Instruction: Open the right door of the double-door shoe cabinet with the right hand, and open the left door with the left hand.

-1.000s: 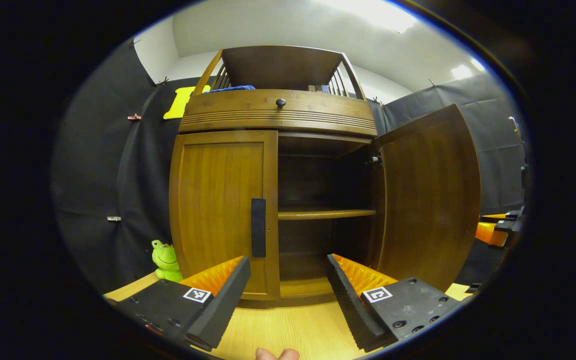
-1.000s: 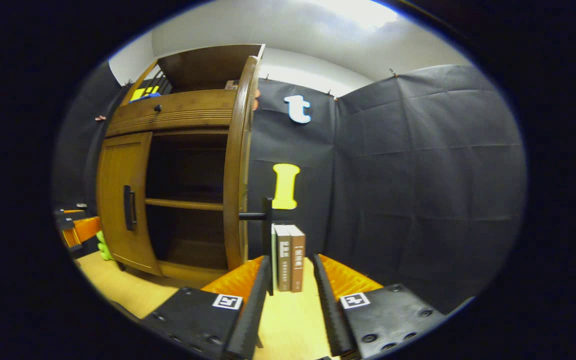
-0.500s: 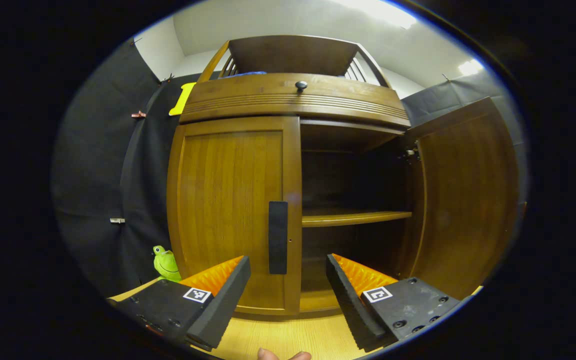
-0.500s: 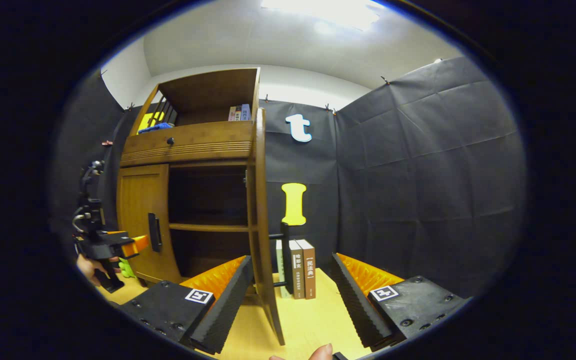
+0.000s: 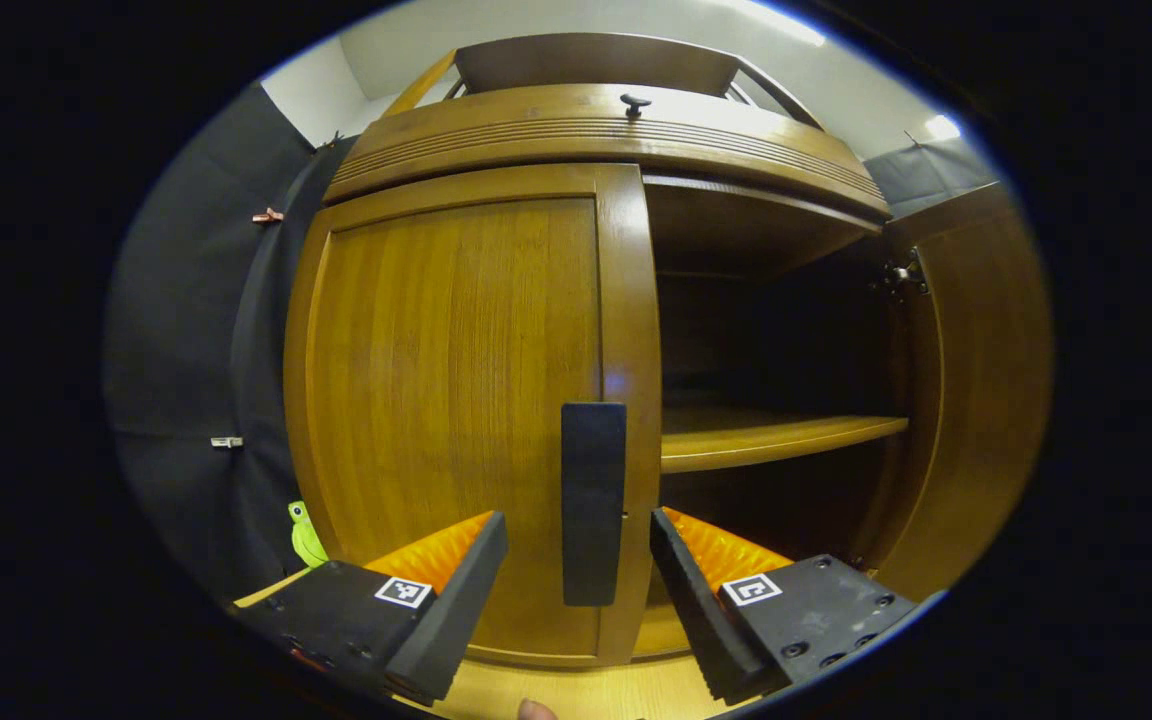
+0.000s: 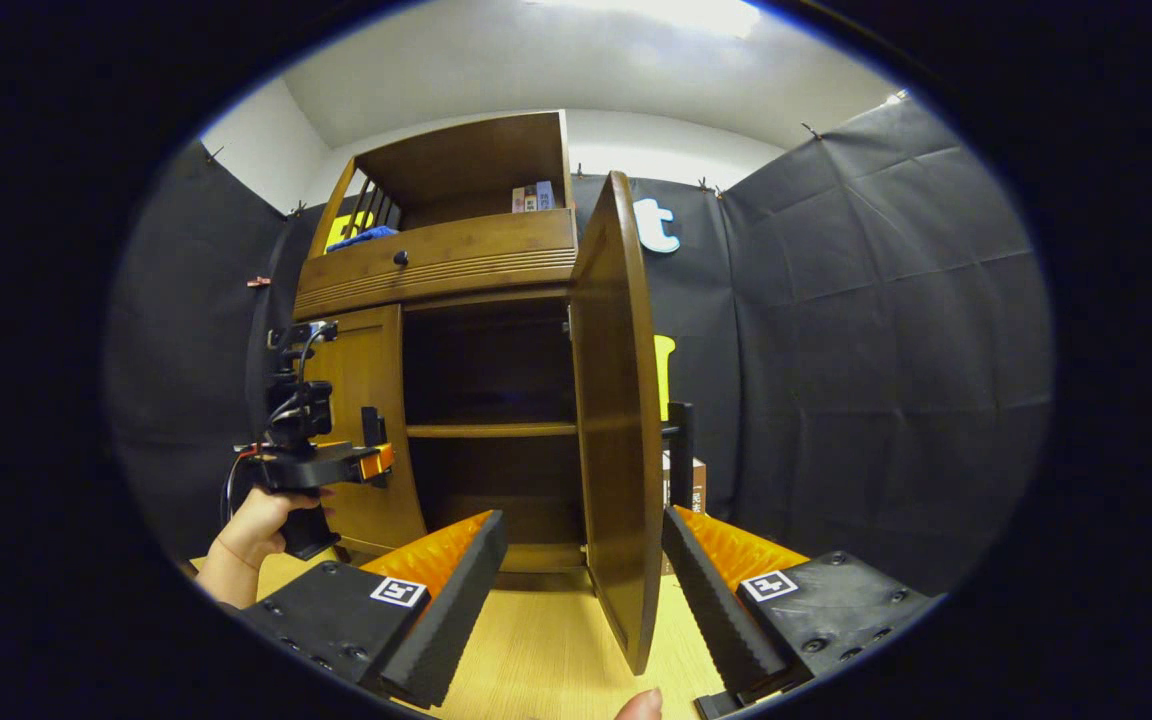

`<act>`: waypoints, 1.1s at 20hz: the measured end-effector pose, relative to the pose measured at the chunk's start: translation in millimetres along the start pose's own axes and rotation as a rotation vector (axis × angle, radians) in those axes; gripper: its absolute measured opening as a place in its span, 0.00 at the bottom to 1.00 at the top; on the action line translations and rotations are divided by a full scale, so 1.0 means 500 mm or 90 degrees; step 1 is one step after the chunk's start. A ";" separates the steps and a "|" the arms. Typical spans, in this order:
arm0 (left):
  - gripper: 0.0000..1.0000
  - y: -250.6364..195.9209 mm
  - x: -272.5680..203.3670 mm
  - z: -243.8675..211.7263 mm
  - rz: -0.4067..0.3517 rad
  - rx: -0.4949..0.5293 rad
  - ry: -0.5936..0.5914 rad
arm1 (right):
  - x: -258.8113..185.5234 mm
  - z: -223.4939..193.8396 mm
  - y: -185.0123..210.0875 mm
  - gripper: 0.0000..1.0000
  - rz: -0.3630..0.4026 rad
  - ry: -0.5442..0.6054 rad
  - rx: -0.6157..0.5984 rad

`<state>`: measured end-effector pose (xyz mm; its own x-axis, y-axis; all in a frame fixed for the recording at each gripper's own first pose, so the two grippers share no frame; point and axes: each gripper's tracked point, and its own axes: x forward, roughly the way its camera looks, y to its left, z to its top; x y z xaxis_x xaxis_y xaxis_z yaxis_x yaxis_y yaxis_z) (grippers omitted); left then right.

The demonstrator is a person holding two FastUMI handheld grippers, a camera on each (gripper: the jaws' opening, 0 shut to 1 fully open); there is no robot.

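Between the spread fingers of the left gripper [image 5: 576,590], in the left gripper view, stands the dark upright handle [image 5: 593,503] of the left door [image 5: 456,400]. The handle sits at twelve o'clock from the fingertips, in the gap, with neither finger touching it as far as can be seen. That door is closed. At two o'clock from the handle the cabinet's inside is dark, with one wooden shelf [image 5: 776,437] across it. At three o'clock the right door [image 5: 986,380] stands swung open. A green frog toy [image 5: 305,535] sits at nine o'clock, low beside the cabinet.

Between the spread fingers of the right gripper [image 6: 581,590], in the right gripper view, the open right door [image 6: 621,420] rises edge-on at twelve o'clock, touching neither finger. Its dark handle [image 6: 681,455] juts out at one o'clock. At ten o'clock a hand [image 6: 256,520] holds the left gripper [image 6: 371,462] up to the left door [image 6: 366,420]. A pale wooden floor [image 6: 546,650] lies below.
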<state>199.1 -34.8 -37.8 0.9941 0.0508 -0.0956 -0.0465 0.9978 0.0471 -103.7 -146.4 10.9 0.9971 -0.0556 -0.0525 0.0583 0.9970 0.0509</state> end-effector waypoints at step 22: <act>0.28 0.038 -0.141 -0.012 -0.050 0.003 0.026 | 0.011 -0.009 0.021 0.98 -0.017 0.011 0.017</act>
<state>127.7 -19.2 -36.3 0.9898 -0.0263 -0.1403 0.0326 0.9986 0.0424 -97.7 -135.8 6.5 0.9941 -0.0816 -0.0709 0.0870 0.9933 0.0764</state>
